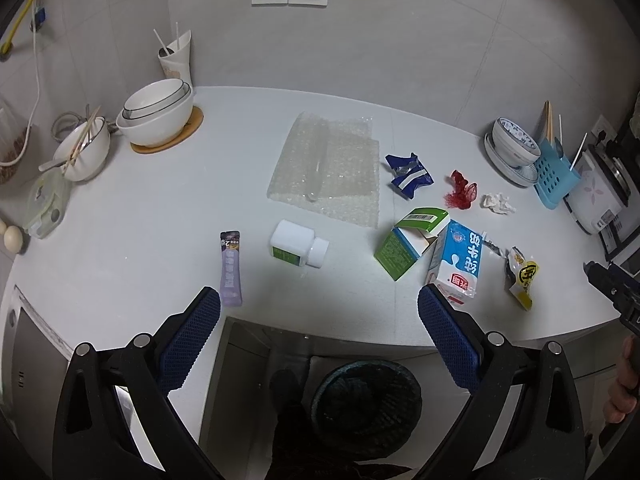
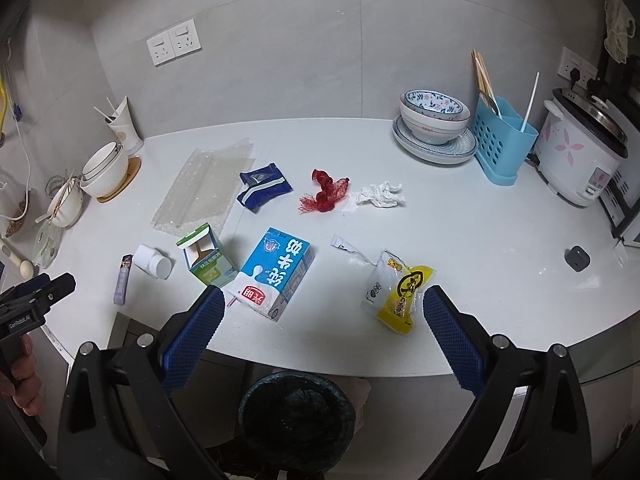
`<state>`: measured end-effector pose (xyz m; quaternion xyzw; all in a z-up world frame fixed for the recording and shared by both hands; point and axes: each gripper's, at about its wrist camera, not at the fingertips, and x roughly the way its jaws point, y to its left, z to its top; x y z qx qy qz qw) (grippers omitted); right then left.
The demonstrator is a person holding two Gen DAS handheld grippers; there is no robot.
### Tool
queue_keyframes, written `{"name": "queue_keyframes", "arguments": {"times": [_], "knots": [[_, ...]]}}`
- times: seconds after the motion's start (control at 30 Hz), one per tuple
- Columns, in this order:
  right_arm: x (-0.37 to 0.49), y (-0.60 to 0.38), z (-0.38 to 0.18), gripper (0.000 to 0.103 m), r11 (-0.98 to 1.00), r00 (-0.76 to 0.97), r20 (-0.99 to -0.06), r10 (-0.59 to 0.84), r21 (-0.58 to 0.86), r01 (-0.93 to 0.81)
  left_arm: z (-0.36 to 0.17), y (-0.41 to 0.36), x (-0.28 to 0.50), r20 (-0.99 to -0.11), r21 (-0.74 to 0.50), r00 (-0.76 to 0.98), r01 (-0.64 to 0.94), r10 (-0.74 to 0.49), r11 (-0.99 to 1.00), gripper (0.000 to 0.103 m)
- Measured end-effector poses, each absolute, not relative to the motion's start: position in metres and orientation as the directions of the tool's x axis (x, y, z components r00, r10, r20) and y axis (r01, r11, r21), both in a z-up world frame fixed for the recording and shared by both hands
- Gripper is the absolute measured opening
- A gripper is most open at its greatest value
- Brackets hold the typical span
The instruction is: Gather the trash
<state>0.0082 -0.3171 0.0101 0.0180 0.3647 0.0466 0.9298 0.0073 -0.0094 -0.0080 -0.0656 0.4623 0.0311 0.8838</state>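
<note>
Both tools spread, empty. Right tool (image 2: pixel 322 312) nearer milk carton (image 2: pixel 276 276): lies on worktop (image 2: pixel 480 264) just ahead-left, long axis roughly along reach. Bin (image 2: pixel 296 416) below.

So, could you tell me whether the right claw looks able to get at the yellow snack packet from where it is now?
Probably yes: the right claw is open and empty, and the yellow snack packet lies flat just ahead with nothing on it.
</note>
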Motion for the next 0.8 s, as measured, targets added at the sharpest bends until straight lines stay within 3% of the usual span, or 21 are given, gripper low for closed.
{"name": "queue_keyframes", "arguments": {"times": [0.8], "knots": [[0.018, -0.319, 0.005, 0.096, 0.995, 0.716, -0.692, 0.096, 0.068, -0.068, -0.012, -0.014, 0.014, -0.838, -0.069, 0.545, -0.111, 0.003, 0.991, 0.097]]}}
